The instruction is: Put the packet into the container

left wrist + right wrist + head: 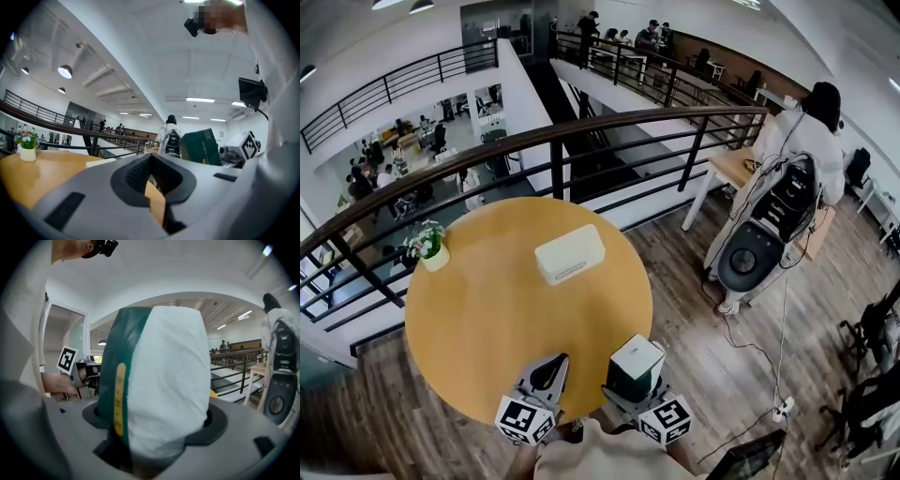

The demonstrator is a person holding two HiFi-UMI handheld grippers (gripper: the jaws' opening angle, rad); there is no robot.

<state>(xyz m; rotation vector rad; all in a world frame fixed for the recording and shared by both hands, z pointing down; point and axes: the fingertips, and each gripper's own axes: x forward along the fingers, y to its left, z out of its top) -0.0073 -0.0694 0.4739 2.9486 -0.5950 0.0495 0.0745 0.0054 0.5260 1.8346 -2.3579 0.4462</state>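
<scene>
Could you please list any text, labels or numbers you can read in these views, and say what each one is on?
No text can be read here.
Packet, yellow strip: small print, too blurred to read.
Marker cubes: black-and-white square patterns only, no letters or numbers.

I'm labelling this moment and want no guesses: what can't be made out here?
1. Container's opening or lid: head view, too small.
2. Most of the container: left gripper view, behind the body of the left gripper.
3. Container: not seen in right gripper view; the packet fills it.
4. Packet's print: right gripper view, blurred.
</scene>
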